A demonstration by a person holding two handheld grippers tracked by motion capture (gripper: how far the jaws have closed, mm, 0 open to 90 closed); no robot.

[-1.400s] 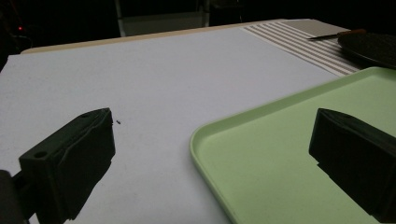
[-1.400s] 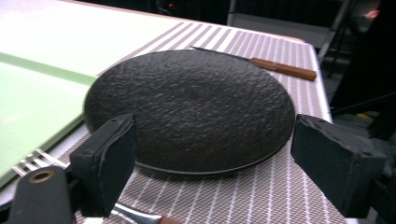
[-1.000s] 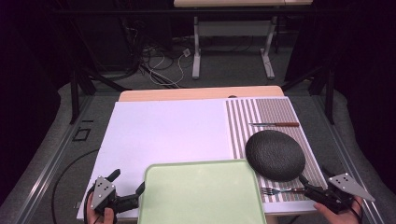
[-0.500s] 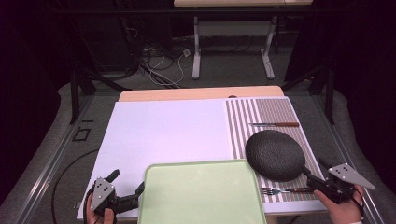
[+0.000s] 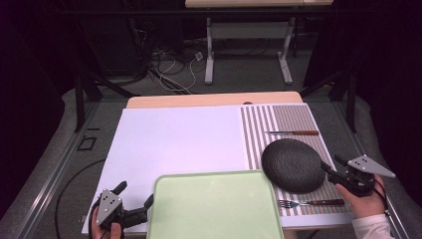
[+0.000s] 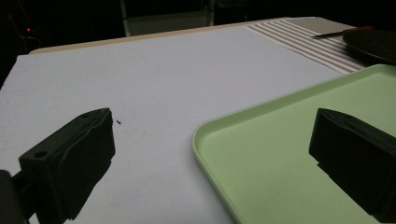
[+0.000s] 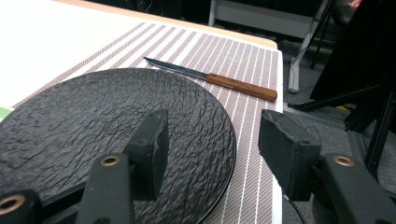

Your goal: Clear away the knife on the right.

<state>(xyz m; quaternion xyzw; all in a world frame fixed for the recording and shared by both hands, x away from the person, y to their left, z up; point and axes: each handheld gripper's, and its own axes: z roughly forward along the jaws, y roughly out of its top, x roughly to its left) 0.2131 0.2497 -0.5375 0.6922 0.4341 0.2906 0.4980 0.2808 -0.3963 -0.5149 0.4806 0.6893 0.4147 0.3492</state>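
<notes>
The right gripper (image 5: 332, 170) sits at the right rim of the black plate (image 5: 292, 165), jaws parted and just now narrowing, one over the plate, one off its edge; nothing pinched yet. I'd straddle the rim squarely before squeezing. The left gripper (image 5: 134, 206) gapes, released, at the green tray (image 5: 214, 209). The fork (image 5: 311, 202) lies close below; the knife (image 5: 292, 132) lies beyond.

A lab: dark curtains, floor cables (image 5: 169, 69), framed test table (image 5: 174, 134).
</notes>
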